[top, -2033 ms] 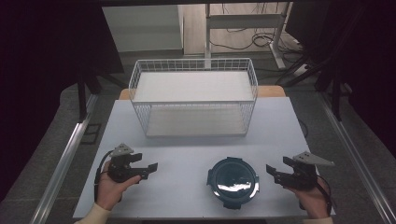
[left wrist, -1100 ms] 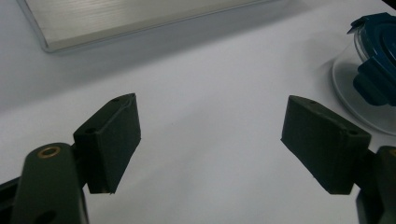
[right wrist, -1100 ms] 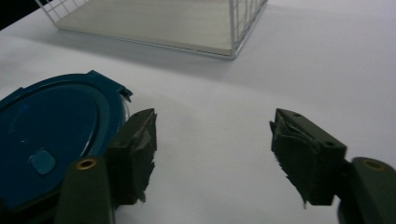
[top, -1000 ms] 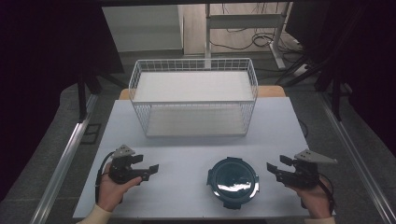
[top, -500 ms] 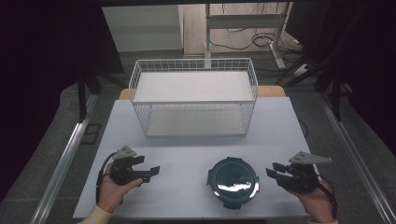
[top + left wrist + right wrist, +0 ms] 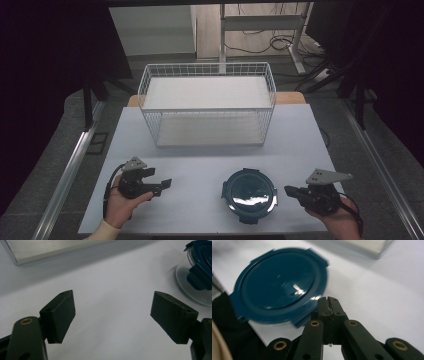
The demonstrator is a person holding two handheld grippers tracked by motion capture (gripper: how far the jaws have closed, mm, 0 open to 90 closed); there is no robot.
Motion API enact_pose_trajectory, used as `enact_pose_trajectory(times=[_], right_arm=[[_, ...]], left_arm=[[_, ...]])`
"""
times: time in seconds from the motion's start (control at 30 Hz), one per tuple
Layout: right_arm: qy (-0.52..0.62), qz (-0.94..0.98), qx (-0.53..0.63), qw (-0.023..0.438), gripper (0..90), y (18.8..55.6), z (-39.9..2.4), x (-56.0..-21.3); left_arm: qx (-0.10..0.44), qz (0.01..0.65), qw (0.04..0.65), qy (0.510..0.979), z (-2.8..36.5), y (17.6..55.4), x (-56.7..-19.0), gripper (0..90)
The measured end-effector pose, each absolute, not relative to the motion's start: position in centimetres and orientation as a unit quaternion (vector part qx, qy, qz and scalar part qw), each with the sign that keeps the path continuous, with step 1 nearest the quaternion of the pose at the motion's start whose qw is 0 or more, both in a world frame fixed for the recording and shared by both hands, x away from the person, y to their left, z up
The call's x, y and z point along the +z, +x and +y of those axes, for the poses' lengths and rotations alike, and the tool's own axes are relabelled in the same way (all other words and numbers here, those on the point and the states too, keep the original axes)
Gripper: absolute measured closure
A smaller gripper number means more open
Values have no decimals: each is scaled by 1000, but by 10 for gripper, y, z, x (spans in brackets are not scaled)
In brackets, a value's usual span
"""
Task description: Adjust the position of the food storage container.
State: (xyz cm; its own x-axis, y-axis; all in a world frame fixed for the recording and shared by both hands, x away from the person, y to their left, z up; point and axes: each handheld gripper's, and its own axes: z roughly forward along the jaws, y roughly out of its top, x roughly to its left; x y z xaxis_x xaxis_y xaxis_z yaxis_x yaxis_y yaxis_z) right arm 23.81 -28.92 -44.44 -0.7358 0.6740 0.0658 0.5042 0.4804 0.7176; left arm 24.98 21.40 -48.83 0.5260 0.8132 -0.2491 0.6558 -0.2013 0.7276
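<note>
The container point(image 6: 249, 195) sits on the tabletop point(image 6: 200, 150) at about 6 o'clock, near the front edge, between your two hands. It is round, with a clear body and a dark blue clip lid; in the left gripper view it shows at 2 o'clock point(image 6: 197, 272), and in the right gripper view its lid point(image 6: 279, 290) lies at 10 o'clock, just past the fingertips.

Your right gripper point(image 6: 292, 191) is at 4 o'clock on the tabletop, pointing toward the container and near its rim without touching it. Its fingers point(image 6: 334, 307) have just been closing and now sit pressed together, with nothing between them.

Your left gripper point(image 6: 165, 183) rests at 8 o'clock, also aimed toward the container but well apart from it. Its fingers point(image 6: 60, 315) are spread wide over bare tabletop, holding nothing.

The wire basket point(image 6: 207, 110) stands at 12 o'clock, toward the far edge, well apart from the container and both grippers. A white panel lines its bottom.
</note>
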Motion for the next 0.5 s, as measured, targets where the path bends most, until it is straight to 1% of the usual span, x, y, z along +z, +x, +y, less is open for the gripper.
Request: enact_pose_trajectory(times=[0.37, 0.5], right_arm=[[306, 883, 350, 65, 891, 227, -278, -460], [304, 886, 345, 62, 893, 227, -278, -462]], left_arm=[[93, 476, 415, 770, 213, 250, -489, 200], [91, 476, 416, 769, 214, 250, -489, 201]])
